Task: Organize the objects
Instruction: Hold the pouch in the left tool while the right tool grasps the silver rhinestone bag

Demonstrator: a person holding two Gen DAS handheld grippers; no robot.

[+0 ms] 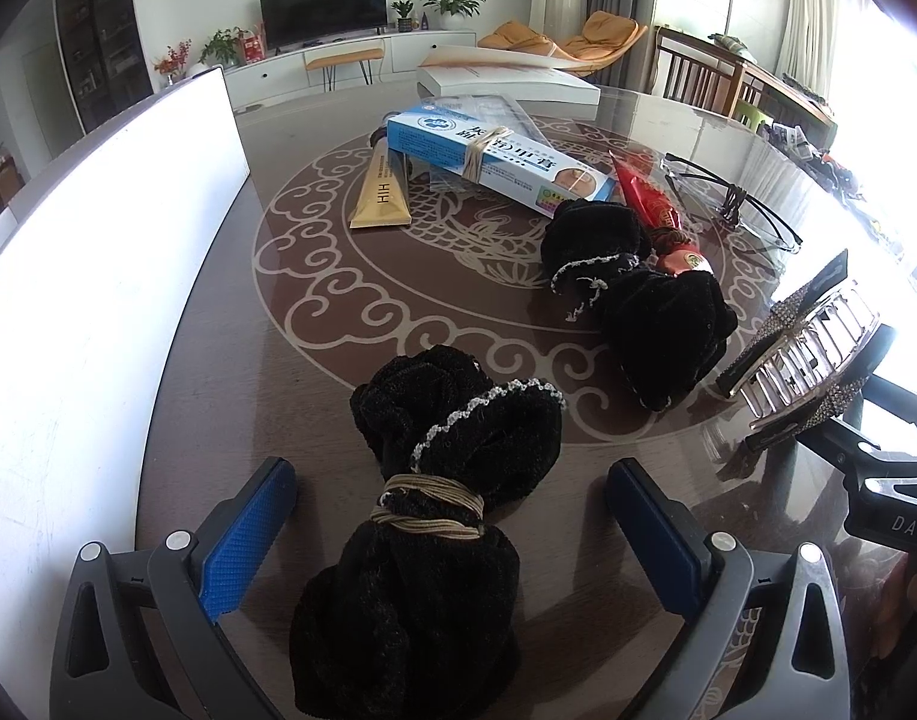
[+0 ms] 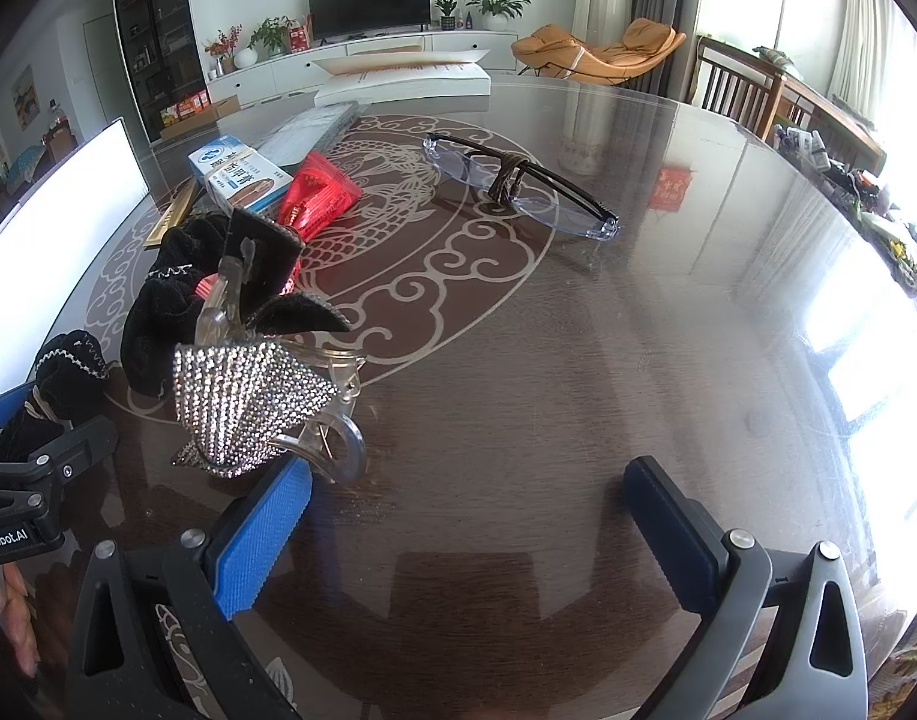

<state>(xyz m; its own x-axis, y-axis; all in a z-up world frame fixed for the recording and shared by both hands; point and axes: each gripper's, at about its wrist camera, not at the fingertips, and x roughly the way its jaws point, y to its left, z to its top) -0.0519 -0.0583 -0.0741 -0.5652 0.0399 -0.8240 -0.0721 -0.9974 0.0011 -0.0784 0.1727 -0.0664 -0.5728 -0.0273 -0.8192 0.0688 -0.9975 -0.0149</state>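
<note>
A black velvet bundle (image 1: 434,516) tied with a beige band lies on the table between the fingers of my left gripper (image 1: 449,474). The gripper is open and its blue pads (image 1: 245,534) stand clear of the cloth on both sides. A second black bundle (image 1: 638,312) lies further out to the right. My right gripper (image 2: 467,474) is open over bare table, nothing between its fingers. A rhinestone hair claw (image 2: 248,396) stands just beyond its left fingertip. Folded glasses (image 2: 518,186) lie further back.
A tall white box (image 1: 98,276) stands along the left. A blue carton (image 1: 494,156) bound with a rubber band, a gold tube (image 1: 380,198) and a red packet (image 1: 650,204) lie mid-table. A thick white book (image 1: 506,78) sits at the far edge. Chairs stand behind on the right.
</note>
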